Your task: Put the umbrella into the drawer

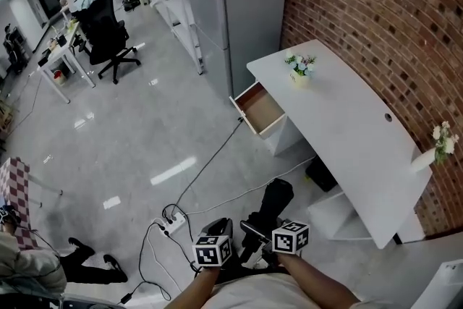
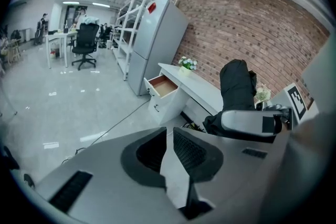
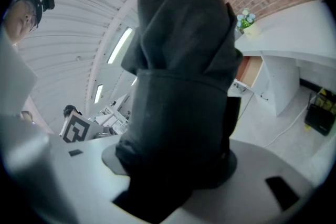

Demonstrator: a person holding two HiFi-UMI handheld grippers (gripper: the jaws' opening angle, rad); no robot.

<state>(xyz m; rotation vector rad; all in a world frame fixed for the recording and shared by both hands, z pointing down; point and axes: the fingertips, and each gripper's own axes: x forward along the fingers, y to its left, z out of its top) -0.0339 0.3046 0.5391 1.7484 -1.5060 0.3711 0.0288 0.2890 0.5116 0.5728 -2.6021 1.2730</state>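
Head view: the right gripper holds the black umbrella low over the floor, well apart from the open drawer under the white tabletop.

Left gripper view: the left gripper is empty, its jaws only narrowly apart.

Right gripper view: the jaws are clamped on the umbrella.

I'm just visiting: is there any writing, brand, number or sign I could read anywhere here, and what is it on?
No words or numbers can be read anywhere.
Left marker cube: black-and-white square pattern, no letters.
Right marker cube: the same kind of pattern.
Red patch, far off: too small to tell whether it bears print.
Umbrella: plain black, no print showing.
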